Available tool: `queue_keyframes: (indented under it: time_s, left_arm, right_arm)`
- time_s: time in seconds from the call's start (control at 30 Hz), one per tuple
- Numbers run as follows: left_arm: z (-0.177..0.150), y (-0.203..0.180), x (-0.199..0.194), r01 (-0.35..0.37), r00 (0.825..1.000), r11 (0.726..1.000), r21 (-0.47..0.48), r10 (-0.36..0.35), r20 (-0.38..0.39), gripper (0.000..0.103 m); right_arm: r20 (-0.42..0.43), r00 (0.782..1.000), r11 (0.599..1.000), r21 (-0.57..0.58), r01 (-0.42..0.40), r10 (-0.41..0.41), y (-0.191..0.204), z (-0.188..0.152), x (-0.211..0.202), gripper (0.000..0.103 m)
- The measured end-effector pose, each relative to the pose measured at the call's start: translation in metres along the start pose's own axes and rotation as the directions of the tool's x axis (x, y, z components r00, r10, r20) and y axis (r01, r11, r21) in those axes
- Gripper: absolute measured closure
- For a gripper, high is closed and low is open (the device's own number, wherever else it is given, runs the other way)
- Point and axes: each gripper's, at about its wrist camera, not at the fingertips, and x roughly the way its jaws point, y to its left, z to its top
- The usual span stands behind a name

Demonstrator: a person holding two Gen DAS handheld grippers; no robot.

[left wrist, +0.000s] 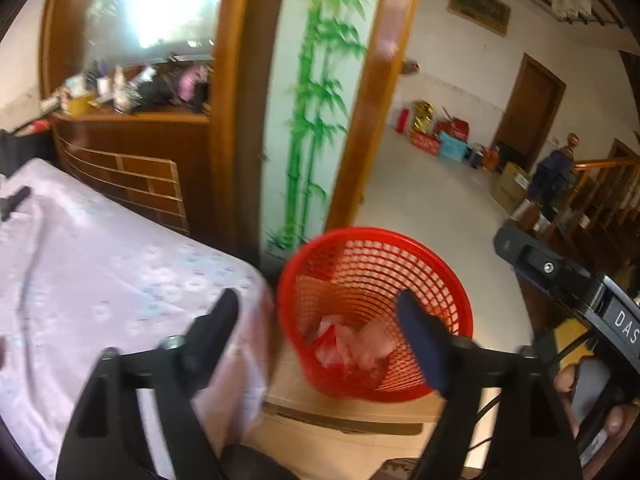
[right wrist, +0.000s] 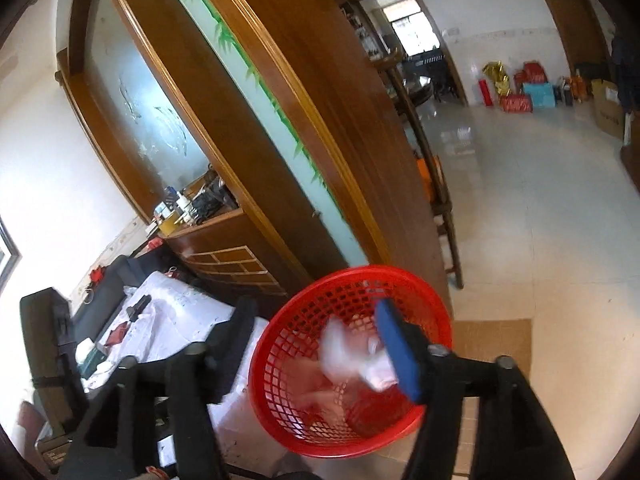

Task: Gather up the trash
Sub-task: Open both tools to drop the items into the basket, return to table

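- Hovering above the red mesh basket (left wrist: 374, 312), the left gripper (left wrist: 320, 320) has its jaws spread wide and nothing between them; one finger shows over the cloth-covered table (left wrist: 100, 260), the other over the basket's mouth.
- The right gripper (right wrist: 316, 328) also stands wide open above the same basket (right wrist: 352, 360), pressing on nothing.
- A blurred white crumpled scrap (right wrist: 344, 352) shows between its fingers, close to the blue pad (right wrist: 398, 350); whether it touches the pad cannot be told.
- The basket sits on the floor just beside the table's edge.
- Inside it lies crumpled trash (left wrist: 352, 344), pale pink and white with some red, heaped at the bottom.
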Motion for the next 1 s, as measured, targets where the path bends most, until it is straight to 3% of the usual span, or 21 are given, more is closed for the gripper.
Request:
queue_keyframes:
  time_s: [0.13,0.27,0.37,0.5,0.57,0.63,0.7,0.8,0.83,0.87,0.93,0.97,1.0]
  left_arm:
    - [-0.015,0.033,-0.048,-0.021,0.999,0.997,-0.080,0.024,0.049,0.011]
    - [-0.044,0.075,-0.104,-0.096,0.990,0.983,-0.154,0.110,0.088,0.006]
    - [-0.066,0.106,-0.140,-0.119,0.983,0.970,-0.211,0.145,0.112,0.004]
    - [-0.101,0.165,-0.189,-0.149,0.971,0.908,-0.392,0.209,0.115,0.004]
    - [-0.118,0.187,-0.212,-0.230,0.948,0.872,-0.432,0.302,0.105,0.004]
    - [-0.133,0.205,-0.237,-0.325,0.902,0.828,-0.457,0.417,0.113,0.004]
    - [-0.145,0.218,-0.257,-0.375,0.873,0.797,-0.473,0.475,0.108,0.004]
    - [-0.159,0.240,-0.283,-0.414,0.861,0.766,-0.491,0.505,0.062,0.004]
    - [-0.164,0.247,-0.293,-0.438,0.847,0.750,-0.495,0.530,0.053,0.004]
    - [-0.168,0.252,-0.302,-0.485,0.814,0.721,-0.495,0.580,0.048,0.004]
    - [-0.177,0.263,-0.318,-0.548,0.758,0.667,-0.504,0.651,0.037,0.004]
    - [-0.182,0.269,-0.325,-0.554,0.750,0.653,-0.516,0.661,0.031,0.004]
    - [-0.185,0.275,-0.327,-0.548,0.754,0.651,-0.526,0.657,0.028,0.004]
  right_arm:
    - [0.023,0.998,0.995,-0.081,0.059,-0.058,0.024,-0.001,-0.016,0.015]
    - [0.034,0.996,0.982,-0.164,0.088,-0.084,0.056,-0.013,-0.025,0.008]
    - [0.047,0.999,0.967,-0.255,0.005,0.007,0.092,-0.034,-0.032,0.003]
    - [-0.005,0.991,0.923,-0.364,-0.125,0.132,0.145,-0.061,-0.031,0.001]
    - [-0.065,0.968,0.880,-0.405,-0.247,0.241,0.177,-0.078,-0.029,0.001]
    - [-0.098,0.937,0.846,-0.406,-0.344,0.334,0.200,-0.093,-0.028,0.001]
    - [-0.139,0.924,0.832,-0.403,-0.381,0.356,0.223,-0.107,-0.023,0.001]
    - [-0.206,0.897,0.783,-0.439,-0.441,0.391,0.263,-0.129,-0.017,0.001]
    - [-0.220,0.890,0.766,-0.453,-0.456,0.400,0.275,-0.136,-0.015,0.001]
    - [-0.237,0.881,0.751,-0.460,-0.474,0.410,0.284,-0.142,-0.014,0.001]
    - [-0.301,0.841,0.704,-0.461,-0.541,0.449,0.307,-0.155,-0.011,0.001]
    - [-0.311,0.833,0.697,-0.456,-0.554,0.458,0.315,-0.160,-0.008,0.001]
    - [-0.325,0.824,0.687,-0.456,-0.566,0.464,0.323,-0.164,-0.005,0.001]
